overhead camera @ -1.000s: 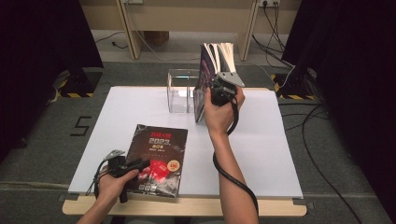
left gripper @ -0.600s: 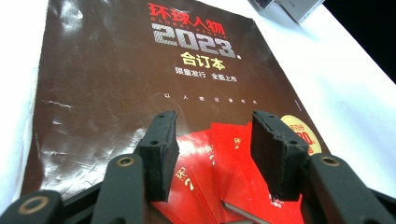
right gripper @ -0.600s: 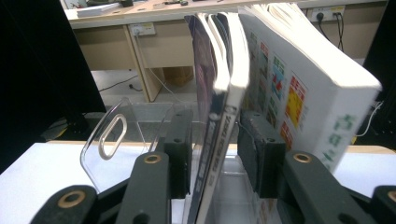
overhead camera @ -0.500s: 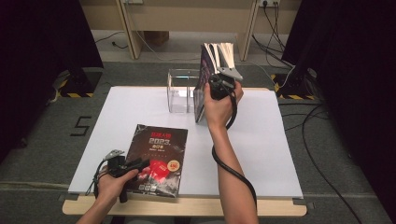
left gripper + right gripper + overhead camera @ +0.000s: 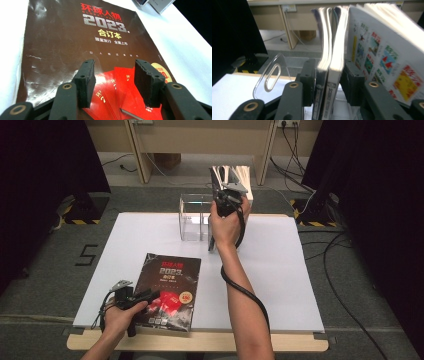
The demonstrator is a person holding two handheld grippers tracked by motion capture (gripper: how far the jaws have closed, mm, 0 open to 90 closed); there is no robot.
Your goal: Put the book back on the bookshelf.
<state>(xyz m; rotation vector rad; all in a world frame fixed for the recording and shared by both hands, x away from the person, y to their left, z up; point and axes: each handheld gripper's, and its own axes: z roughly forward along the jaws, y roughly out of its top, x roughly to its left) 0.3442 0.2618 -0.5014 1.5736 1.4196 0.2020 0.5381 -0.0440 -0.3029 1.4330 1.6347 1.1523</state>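
Change: right hand has slid a little toward the clear stand since the earlier frame; its jaws have just been opening, two books between them. Left hand unchanged.
Right gripper: at the upright books at the far table edge. In the right gripper view two spines stand between the pads; the left pad lies along one cover, the right pad seems just off the other. Grip slackened, not clenched; judged released.
Books: upright, just right of the stand, tops fanned slightly. A third book with a picture cover leans behind the right jaw.
Left gripper: jaws wide apart, hovering over the lower end of the magazine; nothing between the pads, no contact seen.
Magazine: flat on the white table, near edge, dark cover up, well apart from the stand.
Step (judged): shelving; upright books being let go beside the stand, magazine next.
Next move (judged): right gripper backs off without tipping the books; left gripper needs to get a pad under the magazine's edge, since it lies flat.
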